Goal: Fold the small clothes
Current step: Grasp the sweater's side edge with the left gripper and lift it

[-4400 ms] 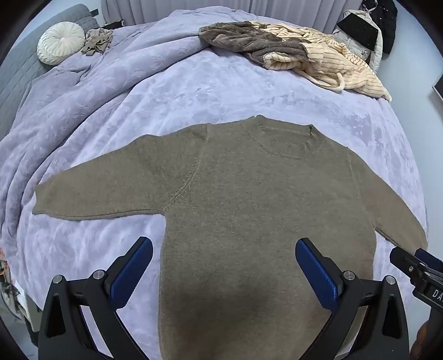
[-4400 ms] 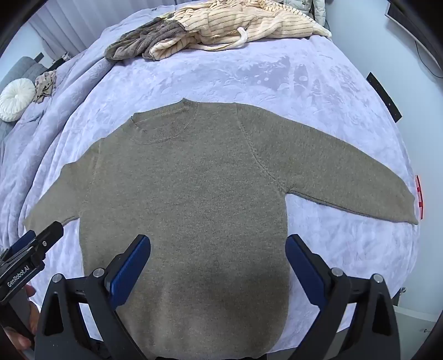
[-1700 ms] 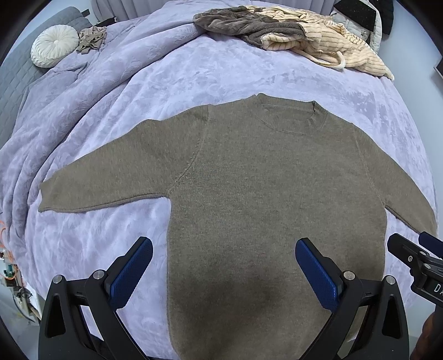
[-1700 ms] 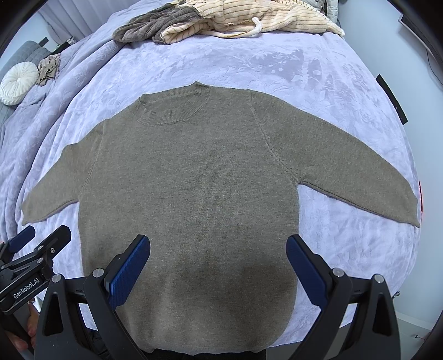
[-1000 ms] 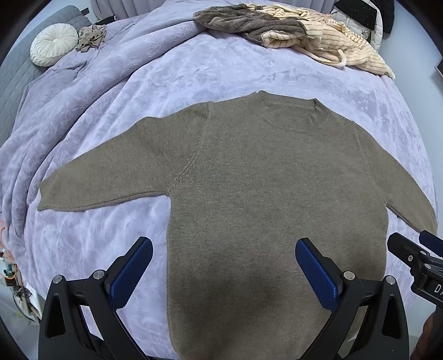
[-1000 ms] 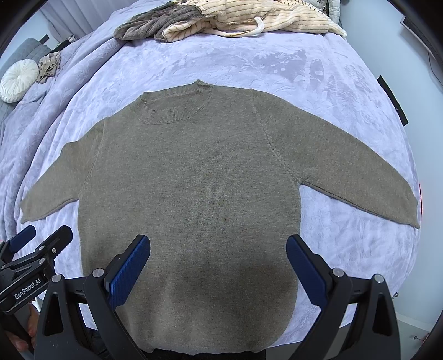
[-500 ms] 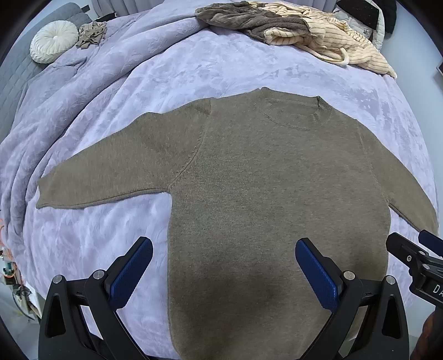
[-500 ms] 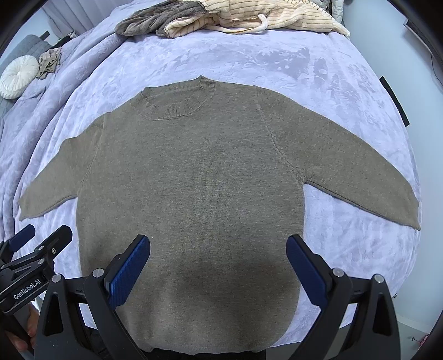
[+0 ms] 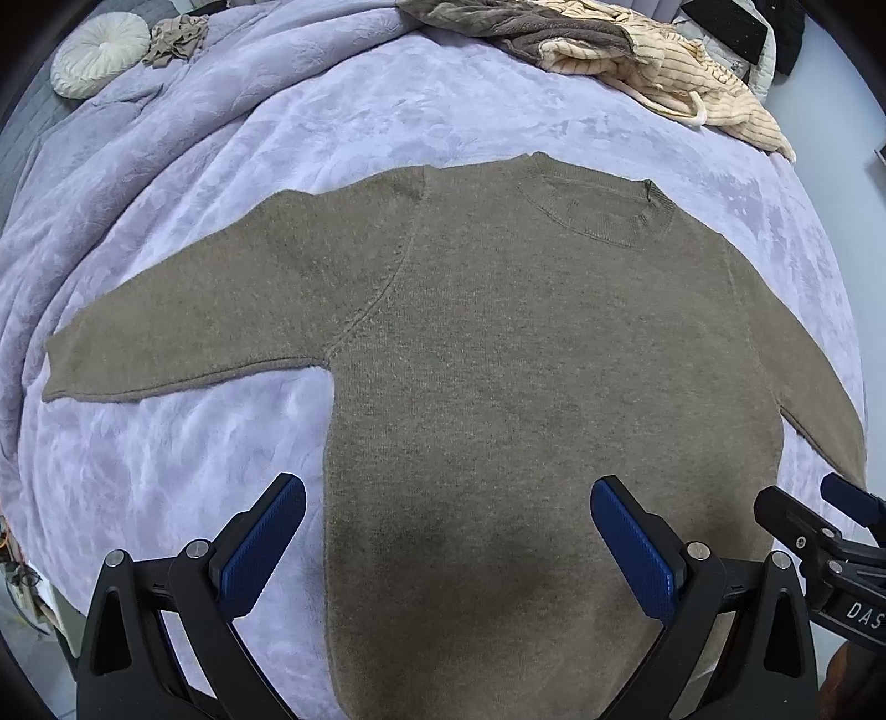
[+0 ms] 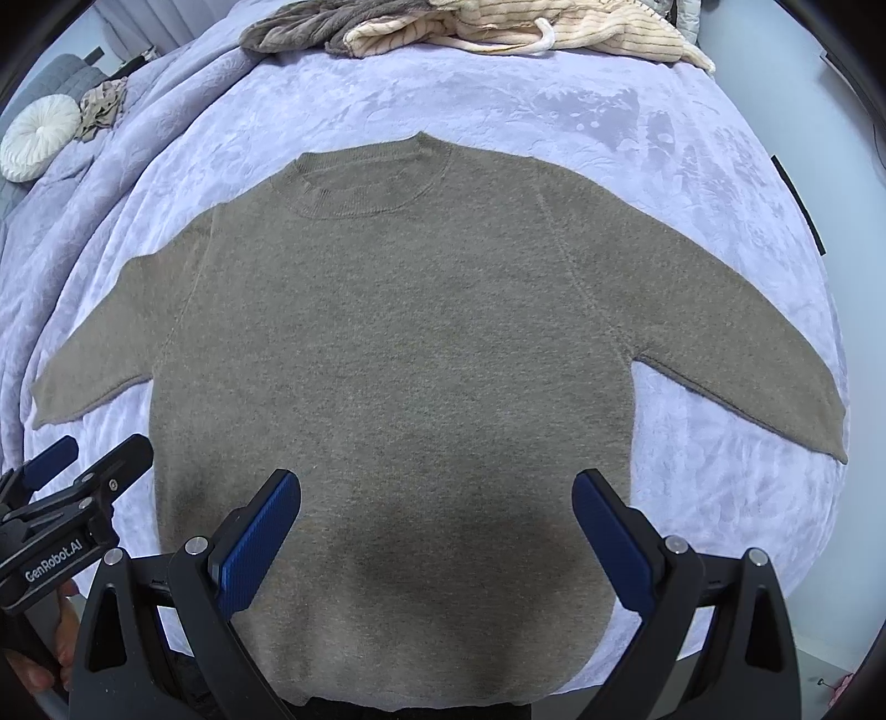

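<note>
An olive-brown knit sweater [image 9: 498, 360] lies flat and face up on the lavender bed cover, both sleeves spread out; it also fills the right wrist view [image 10: 398, 343]. My left gripper [image 9: 448, 531] is open and empty, hovering over the sweater's lower left part near the hem. My right gripper [image 10: 437, 526] is open and empty, hovering over the sweater's lower middle. The right gripper's tip shows at the right edge of the left wrist view [image 9: 819, 531], and the left gripper's tip shows at the left edge of the right wrist view [image 10: 83, 487].
A pile of other clothes, grey-brown and cream striped [image 9: 609, 50], lies at the far end of the bed [image 10: 470, 27]. A round white cushion [image 9: 99, 52] and a small beige cloth [image 9: 177, 36] sit at the far left. The bed cover [image 9: 166, 471] drops off at the near edge.
Both grippers have moved slightly forward and lower over the sweater, so it looks a little larger. The sweater itself has not moved. Both grippers stay open.
</note>
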